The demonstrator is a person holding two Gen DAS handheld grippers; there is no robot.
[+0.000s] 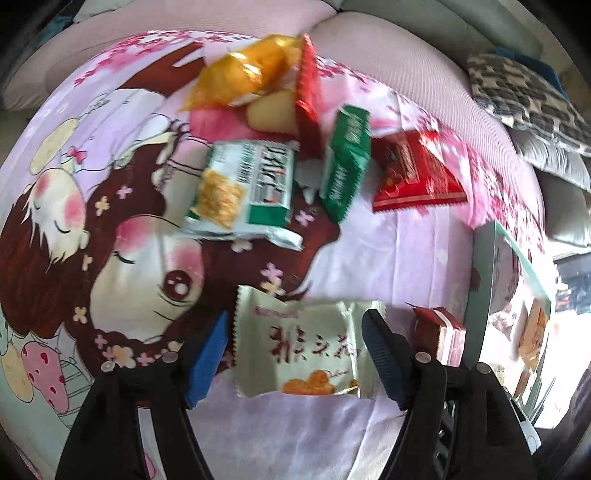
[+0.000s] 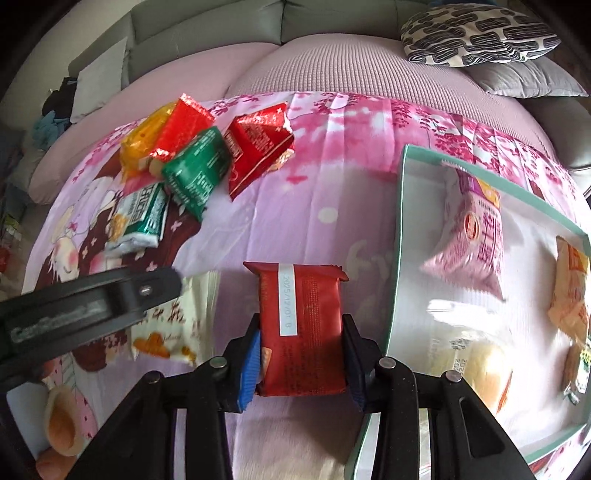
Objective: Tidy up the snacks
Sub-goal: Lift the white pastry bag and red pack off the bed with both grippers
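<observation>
My left gripper (image 1: pixel 295 354) is open around a cream snack packet (image 1: pixel 301 350) with red characters, which lies on the pink cartoon sheet (image 1: pixel 388 251); neither pad touches it. The same packet (image 2: pixel 173 328) and the left gripper's arm show in the right wrist view. My right gripper (image 2: pixel 301 354) is shut on a dark red snack packet (image 2: pixel 301 328), just left of a teal-rimmed white box (image 2: pixel 397 236). The box holds a pink packet (image 2: pixel 476 240), an orange packet (image 2: pixel 570 291) and a pale bun packet (image 2: pixel 480 373).
A heap of snacks lies farther back: a white-green packet (image 1: pixel 243 192), a green packet (image 1: pixel 345 162), red packets (image 1: pixel 415 173), a yellow bag (image 1: pixel 243 74). The box (image 1: pixel 491 280) stands at the right. Sofa cushions and a patterned pillow (image 2: pixel 476 33) lie behind.
</observation>
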